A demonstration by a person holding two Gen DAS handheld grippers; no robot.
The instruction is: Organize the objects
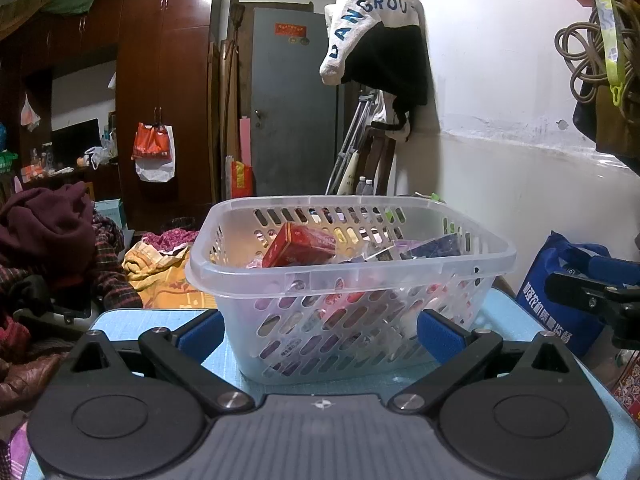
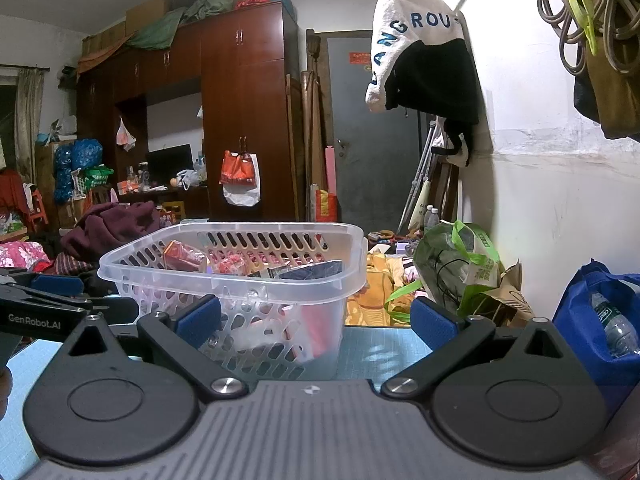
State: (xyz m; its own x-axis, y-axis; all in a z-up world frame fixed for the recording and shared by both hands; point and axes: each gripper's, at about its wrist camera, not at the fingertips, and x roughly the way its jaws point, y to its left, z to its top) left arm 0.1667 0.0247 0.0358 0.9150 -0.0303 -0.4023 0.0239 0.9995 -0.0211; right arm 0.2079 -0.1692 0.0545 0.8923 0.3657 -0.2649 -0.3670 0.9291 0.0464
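A clear plastic basket (image 1: 352,270) stands on a light blue mat (image 1: 120,320). It holds a red box (image 1: 300,246), a dark blue packet (image 1: 436,246) and other small packs. My left gripper (image 1: 320,332) is open and empty, its blue pads close to the basket's near wall. In the right wrist view the basket (image 2: 240,280) is ahead to the left, with the red box (image 2: 182,256) and the dark packet (image 2: 316,270) inside. My right gripper (image 2: 316,320) is open and empty; its left pad is in front of the basket. The left gripper shows at the left edge (image 2: 44,300).
A blue bag (image 1: 560,292) stands right of the mat; in the right wrist view it (image 2: 600,320) holds a water bottle (image 2: 614,328). A green-and-white bag (image 2: 460,268) lies beyond the mat. Piled clothes (image 1: 52,240) lie left. A wardrobe (image 1: 160,80) and a wall are behind.
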